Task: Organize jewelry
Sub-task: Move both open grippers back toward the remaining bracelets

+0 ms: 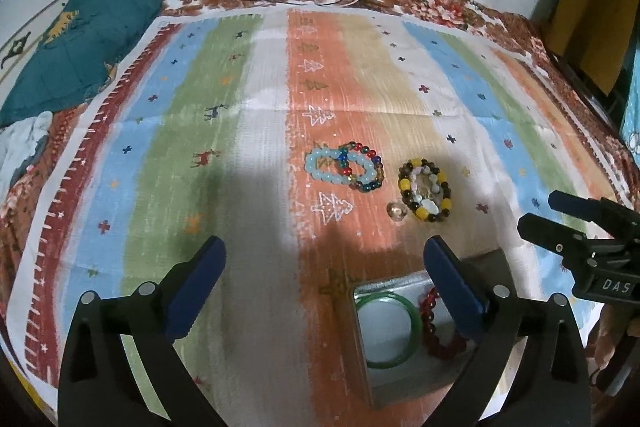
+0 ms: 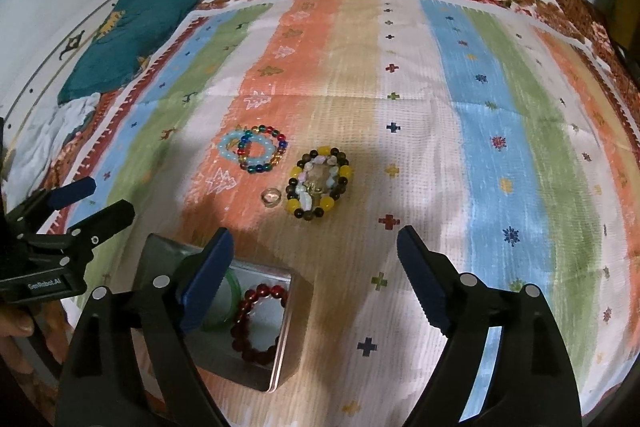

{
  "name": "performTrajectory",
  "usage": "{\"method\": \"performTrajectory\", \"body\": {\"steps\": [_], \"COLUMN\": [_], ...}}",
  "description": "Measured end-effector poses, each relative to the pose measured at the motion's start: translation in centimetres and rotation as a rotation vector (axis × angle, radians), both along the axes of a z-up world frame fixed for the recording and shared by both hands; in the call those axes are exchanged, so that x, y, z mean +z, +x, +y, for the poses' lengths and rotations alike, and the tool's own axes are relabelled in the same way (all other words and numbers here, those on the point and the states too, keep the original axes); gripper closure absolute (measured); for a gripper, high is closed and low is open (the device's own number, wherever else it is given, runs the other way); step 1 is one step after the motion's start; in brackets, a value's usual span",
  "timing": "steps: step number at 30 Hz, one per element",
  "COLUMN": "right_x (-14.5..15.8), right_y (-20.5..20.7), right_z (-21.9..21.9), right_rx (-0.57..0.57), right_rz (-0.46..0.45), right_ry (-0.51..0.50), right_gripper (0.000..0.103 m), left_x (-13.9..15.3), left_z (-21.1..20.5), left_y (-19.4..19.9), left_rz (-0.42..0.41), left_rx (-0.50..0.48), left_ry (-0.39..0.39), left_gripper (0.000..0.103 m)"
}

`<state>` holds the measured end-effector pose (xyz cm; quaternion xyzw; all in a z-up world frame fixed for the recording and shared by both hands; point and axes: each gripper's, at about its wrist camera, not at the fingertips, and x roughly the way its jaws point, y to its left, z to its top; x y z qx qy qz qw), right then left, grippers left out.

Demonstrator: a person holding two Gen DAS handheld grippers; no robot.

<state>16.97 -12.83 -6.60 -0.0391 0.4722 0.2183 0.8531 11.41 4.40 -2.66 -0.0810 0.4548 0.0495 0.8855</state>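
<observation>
Left tongs (image 1: 324,255) and right tongs (image 2: 316,247) both gape wide, empty. Square metal tin (image 2: 294,331) contains green bangle (image 1: 414,311) and dark red beaded bracelet (image 2: 256,323).

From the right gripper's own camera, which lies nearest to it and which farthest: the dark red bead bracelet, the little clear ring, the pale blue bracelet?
1. Dark red bead bracelet, in the metal box, by the right gripper's left finger.
2. Clear ring, farther out on the cloth.
3. Pale blue bracelet, farthest, upper left.
</observation>
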Motion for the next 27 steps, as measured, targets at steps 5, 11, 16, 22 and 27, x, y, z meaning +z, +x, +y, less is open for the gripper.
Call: {"method": "performTrajectory", "body": {"steps": [5,11,16,22,27], "right_x": [-0.9,-0.7,-1.6,-2.4,-2.9], "right_y": [1.3,2.1,2.9,4.4,5.2], "right_z": [0.1,0.6,0.9,0.6,1.0], "right_rx": [-0.010,-0.015,-0.016,-0.044,-0.046], "right_rz": [0.028,0.019,0.031,0.060,0.072], "right_ry": [-0.006,0.001,-0.029,-0.030,-0.038], "right_gripper": [0.019,0.019,0.019,0.019,0.019], "left_x": [0.0,-0.4,-1.1,-1.8,-2.3], "left_z": [0.5,1.4,1.4,1.4,1.4], "left_y": [0.6,1.7,3.1,4.5,5.6], "left_rz": [-0.021,-0.024,-0.021,-0.006,-0.003], "left_rx": [0.002,0.024,0.008,-0.012,-0.037], "left_ry": [0.021,0.003,0.015,-0.017,-0.046], "left_gripper": [0.006,0.006,0.006,0.006,0.006]}}
